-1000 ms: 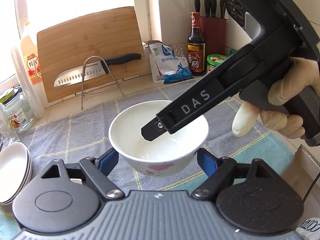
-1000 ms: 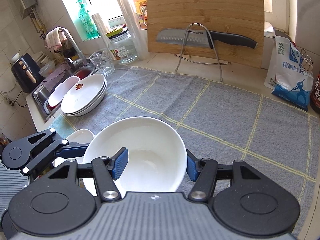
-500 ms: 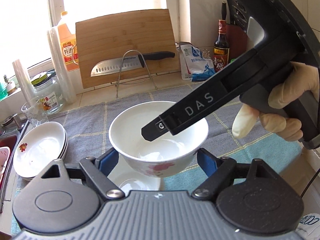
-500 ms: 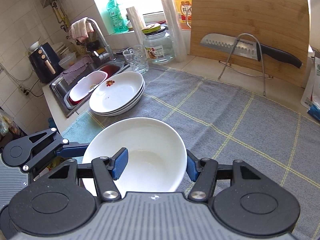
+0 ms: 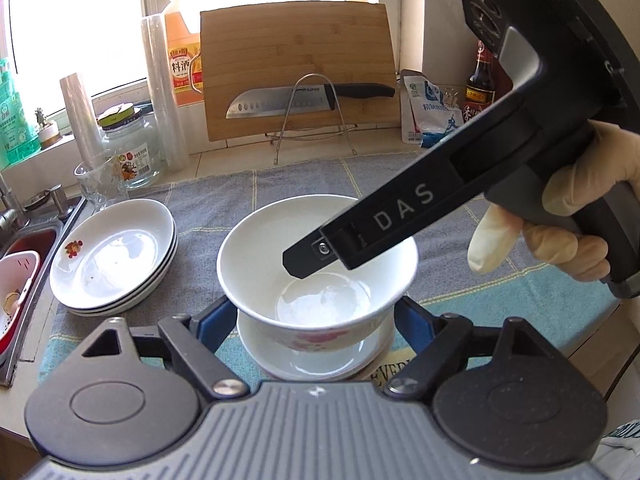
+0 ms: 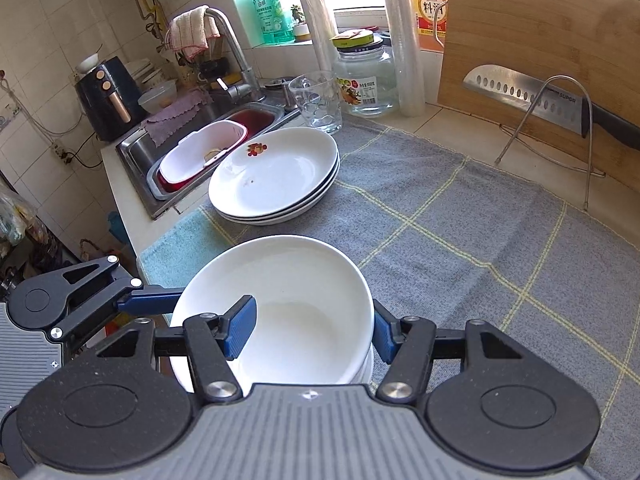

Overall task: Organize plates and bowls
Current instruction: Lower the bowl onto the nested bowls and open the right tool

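We carry the bowl (image 5: 316, 256) with both grippers: the left gripper (image 5: 316, 320) has its fingers closed on the bowl's outer sides, and the right gripper (image 6: 312, 328) is shut on the rim, one finger inside and one outside. The bowl hangs directly above a second bowl (image 5: 304, 360) on the tabletop (the plates (image 6: 276, 172) sit apart, toward the sink), so we judge the coming move is straight down to nest it.

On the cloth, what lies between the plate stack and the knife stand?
Nothing: in the right wrist view, only bare grey checked cloth runs from the plate stack to the wire knife stand.
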A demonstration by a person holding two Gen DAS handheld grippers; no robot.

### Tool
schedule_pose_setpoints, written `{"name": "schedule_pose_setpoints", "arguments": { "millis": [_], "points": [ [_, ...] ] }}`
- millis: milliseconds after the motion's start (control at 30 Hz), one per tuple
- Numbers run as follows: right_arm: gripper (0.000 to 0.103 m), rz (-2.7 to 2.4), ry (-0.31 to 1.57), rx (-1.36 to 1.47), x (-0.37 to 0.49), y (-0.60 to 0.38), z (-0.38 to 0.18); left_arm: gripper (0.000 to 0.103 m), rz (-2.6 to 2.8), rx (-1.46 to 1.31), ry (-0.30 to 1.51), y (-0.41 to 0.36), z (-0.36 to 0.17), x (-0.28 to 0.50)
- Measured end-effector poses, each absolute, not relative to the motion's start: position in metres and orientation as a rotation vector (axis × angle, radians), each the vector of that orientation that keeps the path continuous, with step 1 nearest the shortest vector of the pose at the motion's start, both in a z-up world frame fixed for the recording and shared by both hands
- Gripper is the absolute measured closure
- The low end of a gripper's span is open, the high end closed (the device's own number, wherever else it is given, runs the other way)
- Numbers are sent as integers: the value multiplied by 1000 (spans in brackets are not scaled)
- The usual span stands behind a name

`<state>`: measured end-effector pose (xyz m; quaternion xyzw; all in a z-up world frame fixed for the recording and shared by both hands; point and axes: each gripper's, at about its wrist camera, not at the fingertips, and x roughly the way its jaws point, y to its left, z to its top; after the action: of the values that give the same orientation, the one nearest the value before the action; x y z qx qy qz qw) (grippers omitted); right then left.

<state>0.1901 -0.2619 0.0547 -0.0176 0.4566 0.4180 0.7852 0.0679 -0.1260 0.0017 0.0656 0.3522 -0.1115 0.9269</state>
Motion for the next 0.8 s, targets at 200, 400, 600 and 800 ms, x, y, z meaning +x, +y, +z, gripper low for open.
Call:
{"name": "schedule_pose_setpoints", "arguments": {
  "millis": [200, 400, 600, 800],
  "points": [
    [38, 888, 1013, -48, 189, -261, 47, 18, -250, 103, 742, -123, -7, 68],
    [38, 886, 1017, -59, 187, -259, 44, 18, -257, 97, 755, -122, -11, 70],
    [37, 887, 1007, -71, 187, -256, 44, 18, -254, 98, 754, -121, -10, 70],
    [37, 896, 986, -101, 184, -253, 43, 18, -248, 102, 755, -120, -9, 69]
  ]
}}
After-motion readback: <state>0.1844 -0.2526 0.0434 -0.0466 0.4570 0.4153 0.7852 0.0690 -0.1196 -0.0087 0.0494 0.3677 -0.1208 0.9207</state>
